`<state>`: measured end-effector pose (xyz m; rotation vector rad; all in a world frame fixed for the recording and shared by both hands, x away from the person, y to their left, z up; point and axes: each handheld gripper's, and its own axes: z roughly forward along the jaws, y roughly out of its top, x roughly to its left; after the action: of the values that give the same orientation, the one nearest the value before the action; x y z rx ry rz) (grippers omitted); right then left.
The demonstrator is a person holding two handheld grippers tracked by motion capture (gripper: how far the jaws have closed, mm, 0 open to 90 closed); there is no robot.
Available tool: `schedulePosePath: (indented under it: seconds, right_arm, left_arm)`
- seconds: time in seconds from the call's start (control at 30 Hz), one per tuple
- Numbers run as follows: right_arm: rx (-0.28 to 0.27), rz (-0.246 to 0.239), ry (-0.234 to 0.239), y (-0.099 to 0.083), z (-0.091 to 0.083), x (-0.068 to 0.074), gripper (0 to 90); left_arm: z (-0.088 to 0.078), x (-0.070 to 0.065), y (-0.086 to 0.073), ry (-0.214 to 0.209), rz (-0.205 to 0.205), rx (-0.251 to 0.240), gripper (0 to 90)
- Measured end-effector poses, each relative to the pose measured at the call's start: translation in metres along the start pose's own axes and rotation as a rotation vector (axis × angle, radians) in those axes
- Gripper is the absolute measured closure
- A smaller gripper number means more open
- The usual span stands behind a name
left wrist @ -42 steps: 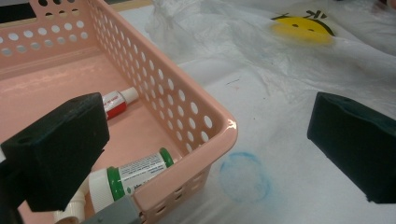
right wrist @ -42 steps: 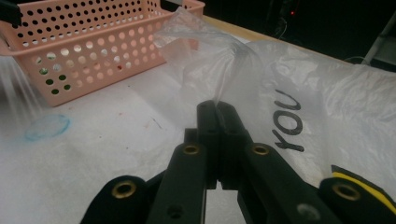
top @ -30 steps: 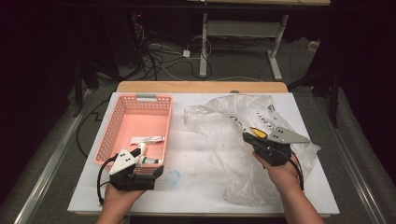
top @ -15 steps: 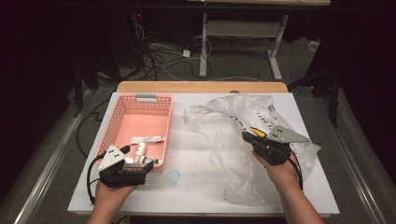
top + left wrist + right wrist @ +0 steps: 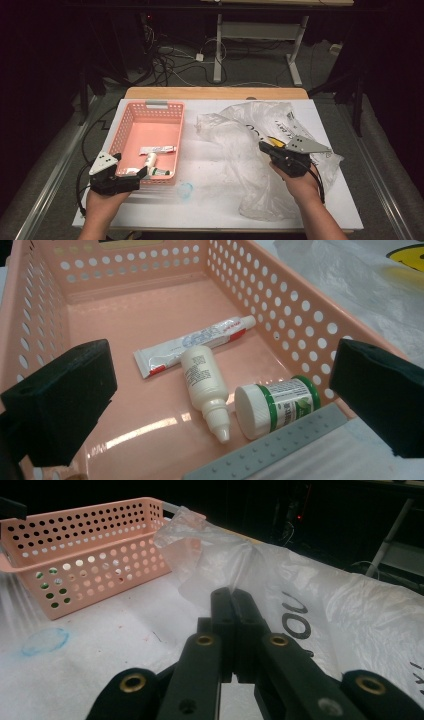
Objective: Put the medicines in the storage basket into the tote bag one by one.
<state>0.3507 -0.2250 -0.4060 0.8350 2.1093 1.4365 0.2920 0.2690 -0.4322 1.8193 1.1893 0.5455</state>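
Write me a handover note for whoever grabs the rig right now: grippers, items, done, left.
Left gripper: open, empty, at the near end of the pink basket.
Right gripper: jaws shut, on the clear plastic bag; whether they pinch the film, I cannot tell.
In the basket: toothpaste tube, white dropper bottle and green-labelled jar, all lying on their sides near the front wall.
Done: three items sit in the basket.
Left: probably checking the bag for more items; its contents are hard to make out. A small clear cap-like piece lies on the table in front of the basket.
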Motion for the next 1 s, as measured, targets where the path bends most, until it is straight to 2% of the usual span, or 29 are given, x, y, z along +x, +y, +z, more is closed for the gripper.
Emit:
schedulePosePath:
  seconds: [0.33,0.43,0.53,0.6,0.8,1.0]
  right_arm:
    - [0.001,-0.004,-0.003,-0.001,0.001,-0.001,90.0]
    - [0.003,-0.004,0.003,-0.002,0.001,-0.001,90.0]
    - [0.003,-0.004,0.009,-0.001,0.001,0.0,90.0]
    - [0.0,0.003,0.012,-0.001,0.001,-0.001,90.0]
    - [-0.005,-0.004,0.016,0.0,0.002,0.0,90.0]
    - [0.002,-0.003,0.02,-0.001,0.003,0.0,90.0]
  left_arm:
    - [0.001,0.002,0.005,0.007,-0.027,0.002,0.0]
    - [0.001,0.001,0.011,0.03,-0.027,-0.008,0.0]
    - [0.001,0.002,0.017,0.025,-0.045,-0.026,0.0]
    - [0.002,0.003,0.021,0.024,-0.042,-0.028,0.0]
    - [0.014,0.003,0.036,0.001,-0.04,0.003,0.0]
    - [0.03,0.003,0.052,0.006,-0.014,0.057,0.0]
